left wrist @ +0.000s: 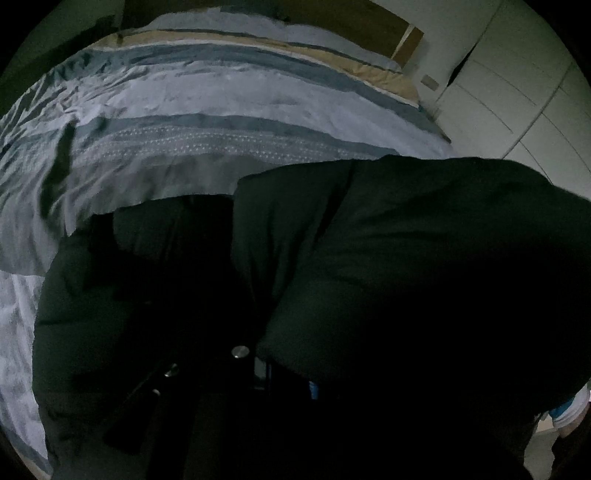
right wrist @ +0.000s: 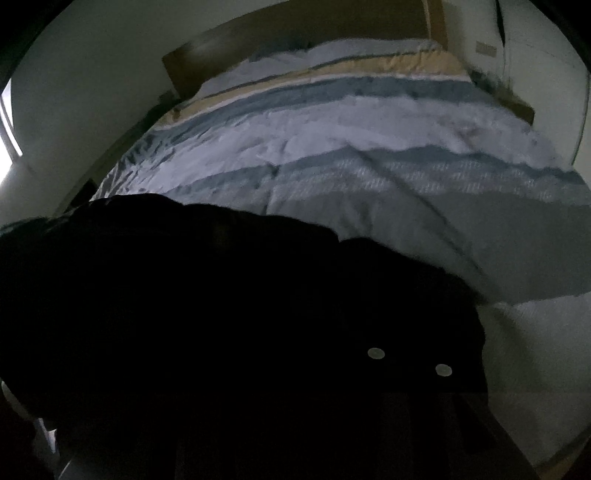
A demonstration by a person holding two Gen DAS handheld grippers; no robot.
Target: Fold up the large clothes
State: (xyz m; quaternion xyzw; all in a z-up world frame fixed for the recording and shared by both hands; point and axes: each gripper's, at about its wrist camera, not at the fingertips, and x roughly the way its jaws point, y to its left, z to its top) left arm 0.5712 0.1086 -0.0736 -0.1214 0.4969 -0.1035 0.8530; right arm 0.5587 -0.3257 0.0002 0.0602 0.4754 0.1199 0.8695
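A large black padded jacket point(left wrist: 388, 258) lies on the near end of a bed and fills the lower half of both views point(right wrist: 203, 314). In the left wrist view a thick fold of it rises at the right, over the gripper. My left gripper point(left wrist: 221, 373) is dark and buried in the fabric; only metal screws show, and its jaws seem closed on the jacket. My right gripper point(right wrist: 406, 369) is lost in shadow against the jacket; two round metal screws show, and its jaw state is not visible.
The bed carries a striped duvet point(left wrist: 221, 99) in light blue, grey and tan, also seen in the right wrist view point(right wrist: 369, 147). A wooden headboard point(right wrist: 314, 33) stands at the far end. White wardrobe doors point(left wrist: 517, 92) are at the right.
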